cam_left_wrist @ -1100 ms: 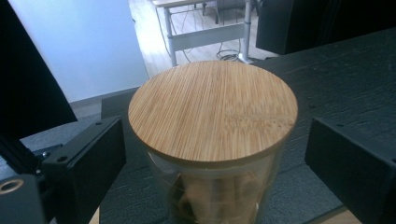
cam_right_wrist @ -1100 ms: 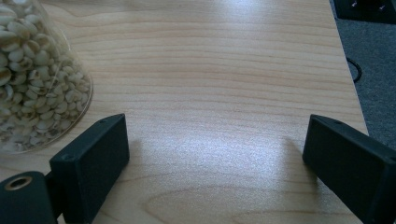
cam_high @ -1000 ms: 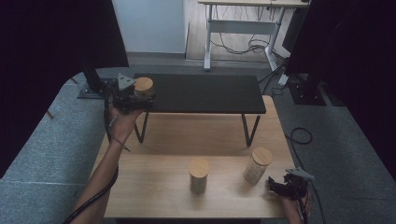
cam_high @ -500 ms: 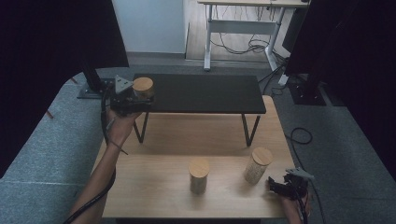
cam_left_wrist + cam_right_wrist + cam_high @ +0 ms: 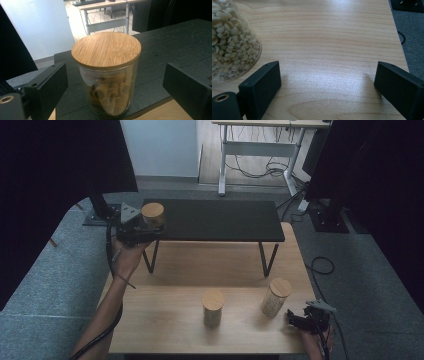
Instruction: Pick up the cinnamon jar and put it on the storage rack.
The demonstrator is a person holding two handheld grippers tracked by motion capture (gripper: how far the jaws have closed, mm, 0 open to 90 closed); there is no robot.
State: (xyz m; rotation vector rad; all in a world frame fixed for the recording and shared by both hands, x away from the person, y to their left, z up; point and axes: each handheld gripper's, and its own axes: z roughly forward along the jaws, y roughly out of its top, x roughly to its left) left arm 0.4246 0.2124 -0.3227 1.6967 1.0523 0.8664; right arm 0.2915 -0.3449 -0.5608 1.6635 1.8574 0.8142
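A glass jar with a bamboo lid (image 5: pixel 107 75) stands on the left end of a black shelf (image 5: pixel 175 42); it holds rolled, tan pieces. My left gripper (image 5: pixel 115 82) is open, one jaw on each side of the jar with a gap to the glass. From above, that jar (image 5: pixel 153 215) sits just ahead of the left gripper (image 5: pixel 145 229). My right gripper (image 5: pixel 328 82) is open over bare wooden table (image 5: pixel 332 37), with a jar of pale grains (image 5: pixel 227 42) to its left. The right gripper (image 5: pixel 295 321) rests near the table's front right corner.
Two lidded jars stand on the wooden table (image 5: pixel 165 305): one in the middle (image 5: pixel 213 307), the grain jar (image 5: pixel 275 297) to its right. The black shelf (image 5: pixel 220 220) spans the table's far side on thin legs. Grey floor surrounds the table; a cable (image 5: pixel 320 265) lies at right.
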